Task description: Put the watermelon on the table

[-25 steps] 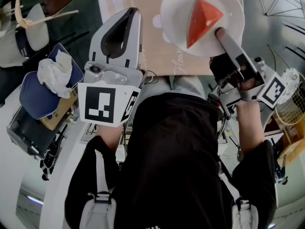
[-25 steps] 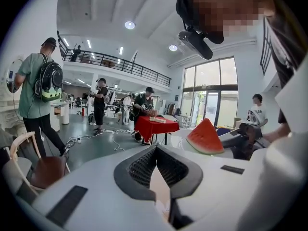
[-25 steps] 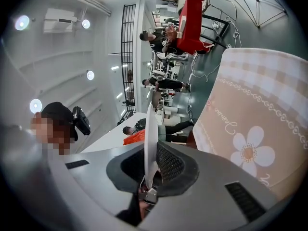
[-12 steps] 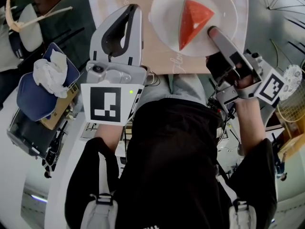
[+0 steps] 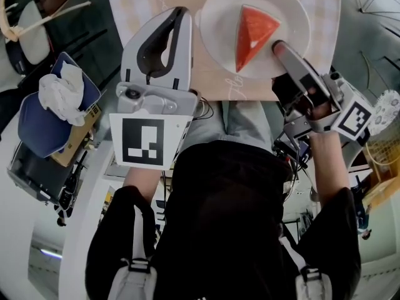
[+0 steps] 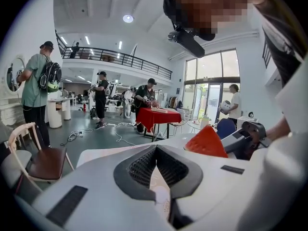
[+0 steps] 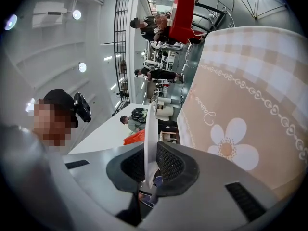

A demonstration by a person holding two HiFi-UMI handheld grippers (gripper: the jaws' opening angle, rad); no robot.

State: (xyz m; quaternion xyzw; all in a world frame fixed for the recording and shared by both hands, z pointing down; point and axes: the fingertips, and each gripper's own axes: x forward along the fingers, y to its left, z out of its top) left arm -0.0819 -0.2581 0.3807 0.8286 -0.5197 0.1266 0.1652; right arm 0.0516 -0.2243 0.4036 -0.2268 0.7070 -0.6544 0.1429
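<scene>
Your right gripper (image 5: 279,46) is clamped nearly shut on the near right rim of the white plate (image 5: 219,11), and the right gripper view shows that rim edge-on between the pads. The watermelon (image 5: 253,33) wedge sits in the middle of the plate. Your left gripper (image 5: 180,12) is just left of the plate with its tips together and nothing in them.

Over the last second the plate has drifted a little left. It used to overhang the right edge of the flowered cloth, and it now lies wholly over the table (image 5: 328,17). The right gripper view shows room background between plate and cloth, so the plate probably hasn't touched down. Keep it level as you lower it so the wedge doesn't slide, and let go only once it rests.
</scene>
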